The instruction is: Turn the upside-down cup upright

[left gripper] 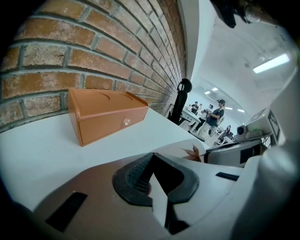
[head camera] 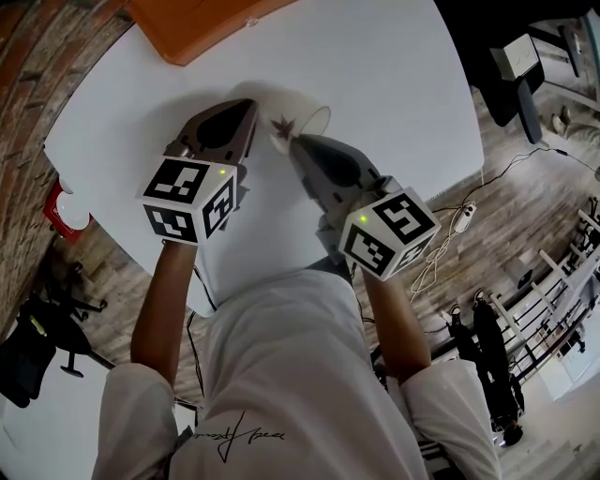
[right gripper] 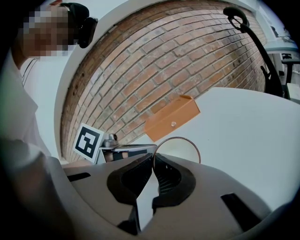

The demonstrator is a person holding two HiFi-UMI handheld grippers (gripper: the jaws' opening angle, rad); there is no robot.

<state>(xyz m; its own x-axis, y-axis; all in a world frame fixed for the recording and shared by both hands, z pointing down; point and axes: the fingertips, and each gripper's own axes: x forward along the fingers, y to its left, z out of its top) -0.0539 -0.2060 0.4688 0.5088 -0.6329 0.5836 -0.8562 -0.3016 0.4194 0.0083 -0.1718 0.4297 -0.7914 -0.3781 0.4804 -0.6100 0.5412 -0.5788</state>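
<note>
Cup (head camera: 298, 114) lies tipped on its side on the white table (head camera: 394, 84), btwn the two grippers; open mouth faces away from the person & to the right, leaf print on its near side. Right gripper (head camera: 298, 141) is closed on the cup's rim; in the right gripper view the thin rim runs down btwn the pads of the right gripper (right gripper: 153, 157), w/ the rest of the cup (right gripper: 180, 151) ringing out beyond. Left gripper (head camera: 251, 105) sits just beside the cup's closed end; its own view shows the left gripper (left gripper: 152, 157) w/ jaws brought together, nothing seen btwn them; cup (left gripper: 187, 151) w/ leaf just past its right jaw. Orange drawer box (head camera: 187, 23) at the table's far edge, well apart from the cup.
</note>
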